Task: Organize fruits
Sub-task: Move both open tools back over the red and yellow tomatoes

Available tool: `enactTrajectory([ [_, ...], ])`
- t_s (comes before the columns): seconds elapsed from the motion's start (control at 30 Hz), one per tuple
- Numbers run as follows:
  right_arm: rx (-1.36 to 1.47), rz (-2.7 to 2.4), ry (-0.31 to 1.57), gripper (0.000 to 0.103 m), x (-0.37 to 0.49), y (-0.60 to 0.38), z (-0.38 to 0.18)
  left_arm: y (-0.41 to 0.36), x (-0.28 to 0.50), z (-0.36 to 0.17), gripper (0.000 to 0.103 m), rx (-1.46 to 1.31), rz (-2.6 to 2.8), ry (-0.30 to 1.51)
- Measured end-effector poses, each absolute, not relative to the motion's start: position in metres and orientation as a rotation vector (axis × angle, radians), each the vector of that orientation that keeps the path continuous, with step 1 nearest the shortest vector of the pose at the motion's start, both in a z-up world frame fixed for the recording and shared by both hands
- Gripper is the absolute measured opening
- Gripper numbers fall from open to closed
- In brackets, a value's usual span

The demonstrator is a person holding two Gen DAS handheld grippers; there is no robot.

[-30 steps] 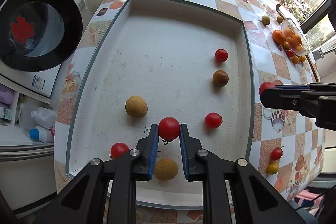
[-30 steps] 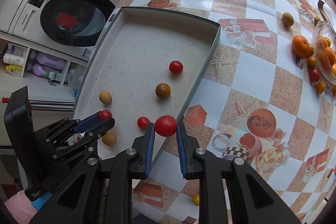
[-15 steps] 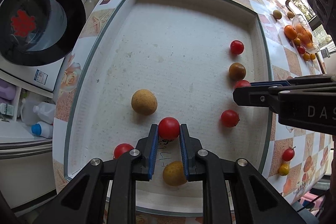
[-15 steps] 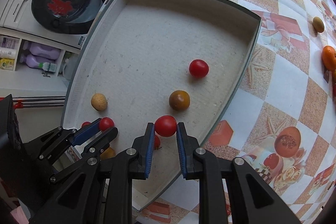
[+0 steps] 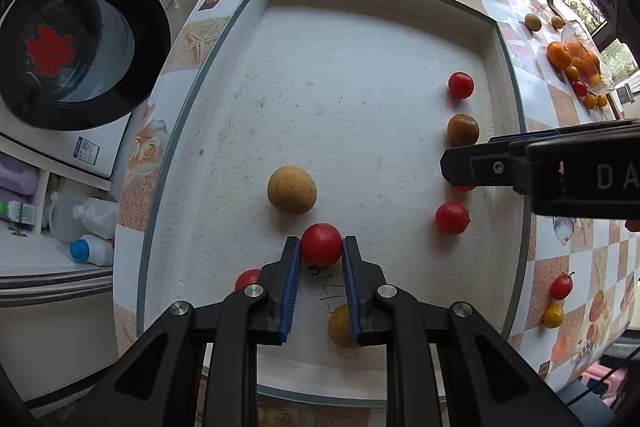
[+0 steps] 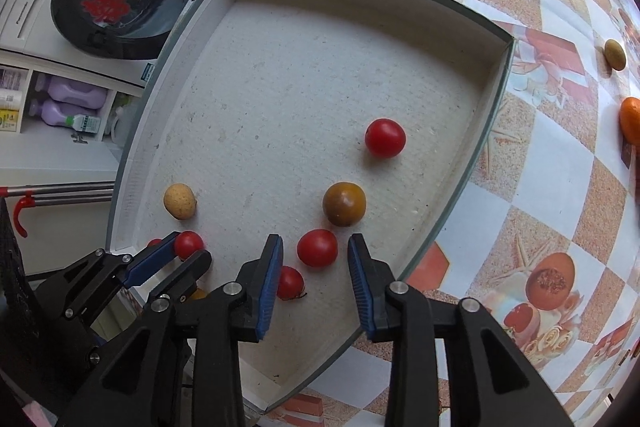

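Note:
A white foam tray (image 5: 360, 39) (image 6: 320, 39) holds several fruits. My left gripper (image 5: 321, 255) is shut on a red cherry tomato (image 5: 321, 244) above the tray's near end; it also shows in the right wrist view (image 6: 188, 245). My right gripper (image 6: 316, 251) is open, its jaws either side of a red tomato (image 6: 317, 247) lying on the tray floor. Near it lie a brown tomato (image 6: 344, 203), a red tomato (image 6: 385, 138) and another red tomato (image 6: 290, 283). A tan round fruit (image 5: 291, 189) (image 6: 179, 201) lies mid-tray.
On the checked tablecloth (image 6: 540, 167) right of the tray lie a red tomato (image 5: 561, 286), a yellow one (image 5: 553, 315), oranges in a clear bag (image 5: 580, 57) and a green-brown fruit (image 6: 615, 54). A washing machine (image 5: 76, 47) stands left, below the table edge.
My right gripper moved left over the tray, lowered and opened, letting its red tomato go onto the tray floor. My left gripper still holds its tomato and shifted slightly.

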State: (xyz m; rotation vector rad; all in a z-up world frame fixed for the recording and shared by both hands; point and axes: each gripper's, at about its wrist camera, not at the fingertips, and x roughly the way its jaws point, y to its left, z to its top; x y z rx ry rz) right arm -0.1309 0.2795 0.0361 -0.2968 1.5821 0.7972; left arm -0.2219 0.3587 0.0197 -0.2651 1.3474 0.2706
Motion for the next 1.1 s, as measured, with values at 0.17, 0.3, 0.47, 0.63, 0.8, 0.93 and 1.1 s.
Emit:
enactTrajectory([
  [0.17, -0.231, 0.796, 1.534, 0.059, -0.125, 0.269, 0.064, 0.358, -0.225, 0.032, 0.073, -0.214, 0.29, 1.315],
  [0.3, -0.183, 0.761, 1.501, 0.073, -0.12, 0.243, 0.081, 0.357, -0.223, 0.035, 0.073, -0.211, 0.268, 1.339],
  [0.47, -0.131, 0.667, 1.493, 0.082, -0.116, 0.198, 0.089, 0.345, -0.22, 0.048, 0.073, -0.203, 0.225, 1.337],
  [0.63, -0.075, 0.512, 1.533, 0.082, -0.111, 0.125, 0.079, 0.315, -0.212, 0.061, 0.073, -0.136, 0.148, 1.329],
  [0.8, -0.036, 0.349, 1.596, 0.082, -0.113, 0.056, 0.061, 0.273, -0.205, 0.075, 0.073, -0.087, 0.047, 1.314],
  [0.93, -0.014, 0.28, 1.618, 0.082, -0.119, 0.023, 0.055, 0.238, -0.203, 0.086, 0.073, -0.07, -0.025, 1.302],
  [1.1, -0.032, 0.279, 1.597, 0.082, -0.11, 0.005, 0.051, 0.198, -0.199, 0.083, 0.073, -0.049, -0.065, 1.319],
])
